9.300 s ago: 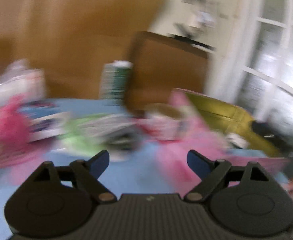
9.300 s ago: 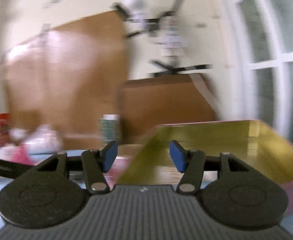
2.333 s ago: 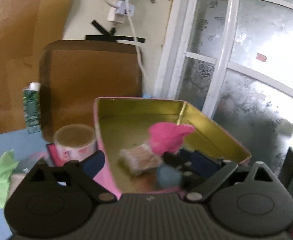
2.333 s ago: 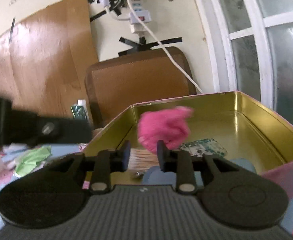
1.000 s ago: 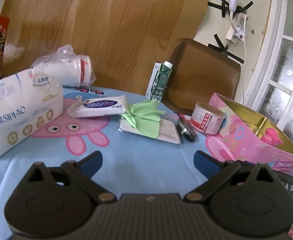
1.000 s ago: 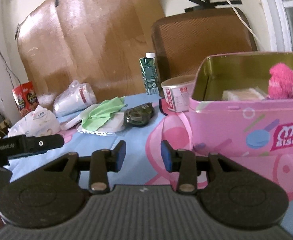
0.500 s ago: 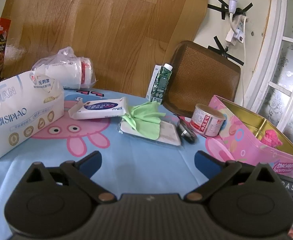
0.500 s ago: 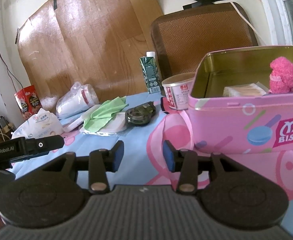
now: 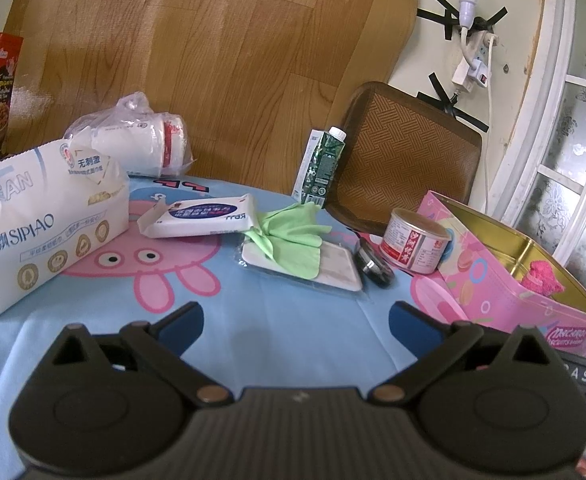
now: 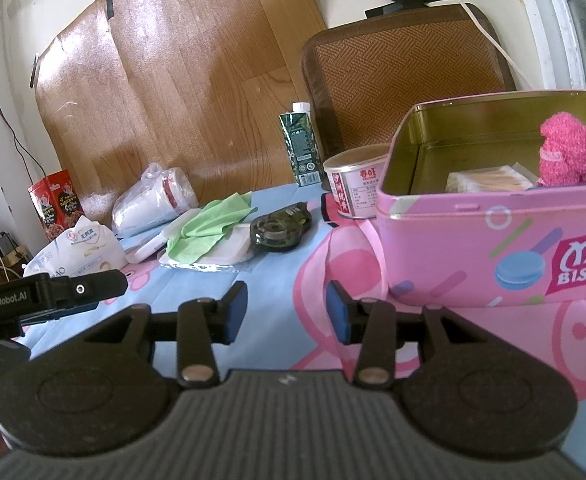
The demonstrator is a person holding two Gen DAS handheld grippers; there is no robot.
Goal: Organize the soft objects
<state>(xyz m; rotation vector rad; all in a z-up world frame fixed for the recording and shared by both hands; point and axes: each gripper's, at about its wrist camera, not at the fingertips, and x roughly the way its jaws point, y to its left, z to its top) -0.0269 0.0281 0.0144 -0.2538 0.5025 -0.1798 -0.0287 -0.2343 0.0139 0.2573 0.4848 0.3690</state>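
Note:
A pink plush toy [image 10: 571, 154] lies inside the open pink biscuit tin [image 10: 493, 240], beside a wrapped pack [image 10: 489, 181]. The toy [image 9: 541, 276] and tin [image 9: 489, 276] also show at the right of the left wrist view. A green cloth [image 9: 293, 240] lies on a flat white pack in the middle of the table; it also shows in the right wrist view [image 10: 209, 230]. My left gripper [image 9: 296, 320] is open and empty above the blue tablecloth. My right gripper [image 10: 286, 316] is open and empty, left of the tin.
A white tissue bag [image 9: 41, 232], a wipes pack [image 9: 203, 220], bagged paper cups [image 9: 141, 144], a green carton [image 9: 325, 168], a round can [image 9: 415, 246] and a black tape dispenser [image 10: 279, 232] sit on the table. A woven chair back [image 9: 405, 160] stands behind.
Both grippers have drawn back from the tin, leaving the pink toy inside it. Over the last second the right gripper's jaws have opened wider; the left view has barely shifted.

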